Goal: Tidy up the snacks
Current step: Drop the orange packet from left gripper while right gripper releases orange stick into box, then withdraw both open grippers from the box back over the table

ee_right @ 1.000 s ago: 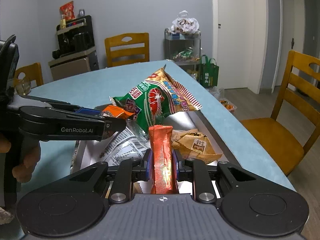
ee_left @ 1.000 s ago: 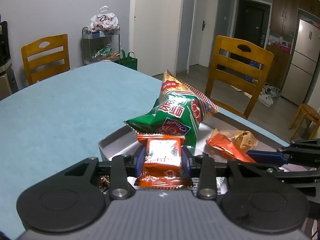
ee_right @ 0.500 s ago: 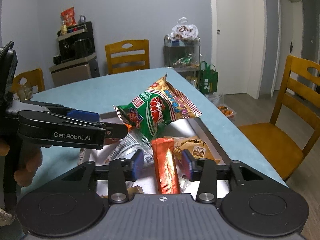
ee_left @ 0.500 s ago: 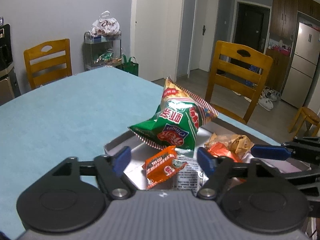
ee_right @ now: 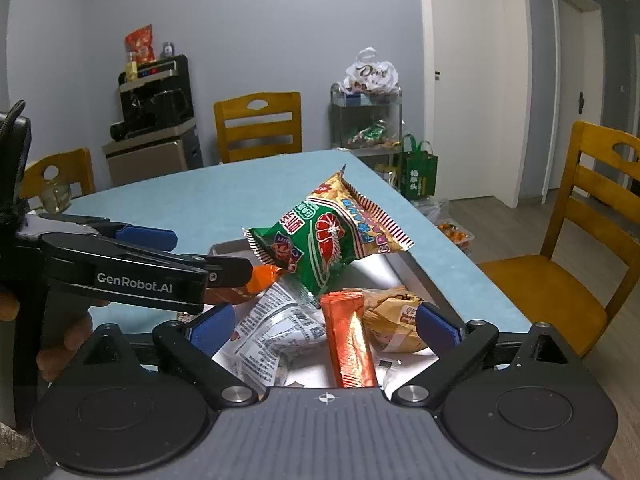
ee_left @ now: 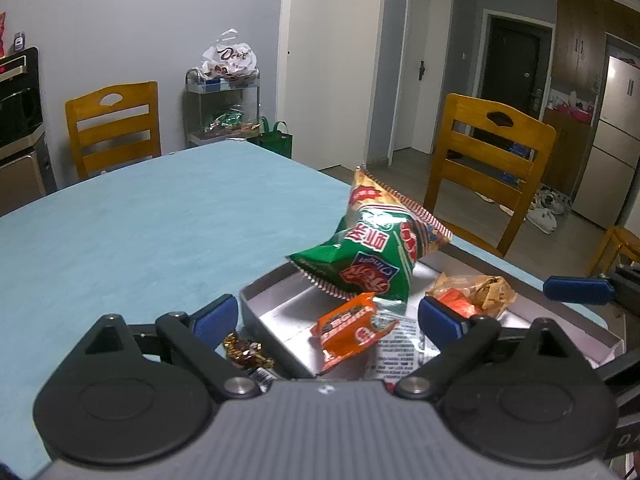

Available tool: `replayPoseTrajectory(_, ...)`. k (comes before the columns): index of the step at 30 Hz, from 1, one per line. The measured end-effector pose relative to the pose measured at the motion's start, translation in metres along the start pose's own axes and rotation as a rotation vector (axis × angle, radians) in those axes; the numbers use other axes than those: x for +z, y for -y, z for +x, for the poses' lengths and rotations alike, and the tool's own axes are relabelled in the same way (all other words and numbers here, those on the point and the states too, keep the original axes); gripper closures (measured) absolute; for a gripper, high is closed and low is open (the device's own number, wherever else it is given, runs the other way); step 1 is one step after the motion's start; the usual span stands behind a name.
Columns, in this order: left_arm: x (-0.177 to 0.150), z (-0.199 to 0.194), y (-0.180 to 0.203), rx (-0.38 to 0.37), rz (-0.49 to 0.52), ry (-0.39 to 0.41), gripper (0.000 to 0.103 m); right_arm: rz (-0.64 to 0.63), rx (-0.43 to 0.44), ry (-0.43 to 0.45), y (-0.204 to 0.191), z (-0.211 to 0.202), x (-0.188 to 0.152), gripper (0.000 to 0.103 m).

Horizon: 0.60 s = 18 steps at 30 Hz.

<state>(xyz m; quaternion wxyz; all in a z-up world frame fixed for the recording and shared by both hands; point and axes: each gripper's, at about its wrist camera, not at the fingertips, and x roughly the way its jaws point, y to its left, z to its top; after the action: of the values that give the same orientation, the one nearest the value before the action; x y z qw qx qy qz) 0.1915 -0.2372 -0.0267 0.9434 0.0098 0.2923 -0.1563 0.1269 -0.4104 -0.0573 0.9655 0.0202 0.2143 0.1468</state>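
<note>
A silver tray (ee_left: 276, 306) on the blue table holds a green prawn-cracker bag (ee_left: 372, 256), a brown wrapper (ee_left: 480, 288) and white packets. My left gripper (ee_left: 328, 318) has its jaws opening wide. A small orange packet (ee_left: 348, 330) lies loose in the tray between its pads, untouched. In the right wrist view my right gripper (ee_right: 325, 325) is also opening over the tray (ee_right: 406, 270). An orange stick packet (ee_right: 350, 344) lies free between its pads, beside the green bag (ee_right: 324, 244). The left gripper's fingers (ee_right: 148, 236) reach in from the left.
A gold-wrapped candy (ee_left: 242, 354) lies on the table (ee_left: 140, 232) just left of the tray. Wooden chairs (ee_left: 484, 160) stand around the table, and its right edge runs close behind the tray. A hand (ee_right: 60, 344) holds the left gripper's handle.
Both grippers went from shut to wide open. The left let go of the small orange packet and the right let go of the orange stick; both packets now lie in the tray.
</note>
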Motion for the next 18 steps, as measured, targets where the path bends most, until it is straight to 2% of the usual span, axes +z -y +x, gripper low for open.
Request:
replayPoseTrajectory(3,-0.001,-0.006,-0.006,0.008,-0.009,0.007,0.005,-0.002,-0.004,0.001,-0.004,0.000,0.001,0.000)
replayPoseTrajectory(18,-0.004,-0.049,-0.047,0.050,-0.069,0.075,0.002,-0.009,0.020,-0.026,-0.032,0.003,0.007,0.000)
